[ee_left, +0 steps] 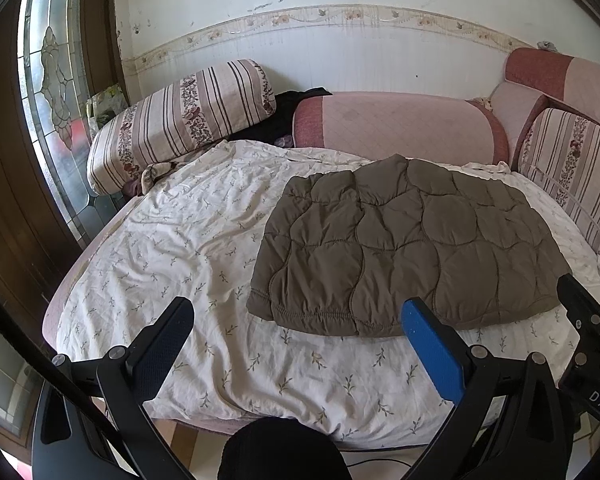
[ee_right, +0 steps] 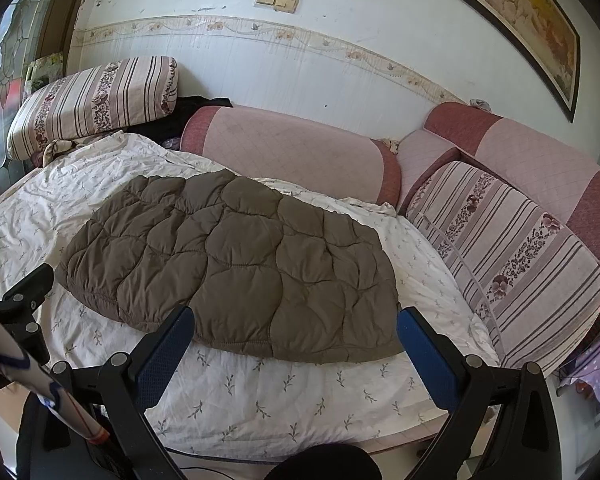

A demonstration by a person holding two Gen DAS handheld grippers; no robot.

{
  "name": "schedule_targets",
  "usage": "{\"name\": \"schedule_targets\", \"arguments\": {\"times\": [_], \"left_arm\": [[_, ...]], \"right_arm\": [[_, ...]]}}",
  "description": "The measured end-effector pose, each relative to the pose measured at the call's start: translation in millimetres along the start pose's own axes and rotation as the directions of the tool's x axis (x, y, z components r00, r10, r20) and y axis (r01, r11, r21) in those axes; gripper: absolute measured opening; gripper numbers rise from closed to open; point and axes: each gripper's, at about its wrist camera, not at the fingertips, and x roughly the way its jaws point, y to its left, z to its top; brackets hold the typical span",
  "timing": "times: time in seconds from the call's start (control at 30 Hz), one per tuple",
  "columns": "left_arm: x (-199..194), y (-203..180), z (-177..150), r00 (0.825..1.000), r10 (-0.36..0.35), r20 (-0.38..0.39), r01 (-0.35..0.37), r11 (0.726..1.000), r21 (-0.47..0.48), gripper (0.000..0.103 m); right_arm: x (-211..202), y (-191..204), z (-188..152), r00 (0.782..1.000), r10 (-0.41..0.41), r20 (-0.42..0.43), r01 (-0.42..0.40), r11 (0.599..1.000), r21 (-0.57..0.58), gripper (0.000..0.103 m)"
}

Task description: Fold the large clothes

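A brown quilted jacket lies flat and folded into a rough rectangle on the white floral sheet; it fills the middle of the right wrist view. My left gripper hovers open in front of the jacket's near left corner, nothing between its fingers. My right gripper hangs open just before the jacket's near edge, its blue pads apart and empty. The right gripper also shows at the right edge of the left wrist view.
A striped floral bolster lies at the back left, dark clothes beside it. Pink sofa cushions line the back wall, and a striped cushion stands at right. A glass-paned door is at left.
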Motion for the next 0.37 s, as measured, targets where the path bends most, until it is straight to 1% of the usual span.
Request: {"name": "schedule_targets", "arguments": {"times": [0.13,0.27,0.37], "left_arm": [[-2.8,0.7,1.2,1.000,-0.003,0.000,0.003,1.000,-0.004,0.103],[-5.1,7.0,3.0,0.998,-0.061,-0.025,0.060,0.997,-0.040,0.103],[-10.3,10.0,3.2,0.998,-0.063,-0.025,0.062,0.997,-0.050,0.103]], "right_arm": [[-4.2,-0.8,-0.6,1.000,-0.004,0.008,0.004,1.000,-0.001,0.103],[-14.8,-1.9,0.3,1.000,-0.012,0.019,0.012,1.000,0.006,0.103],[-20.4,-4.9,0.4,0.999,-0.017,0.030,0.017,1.000,0.016,0.103]]}}
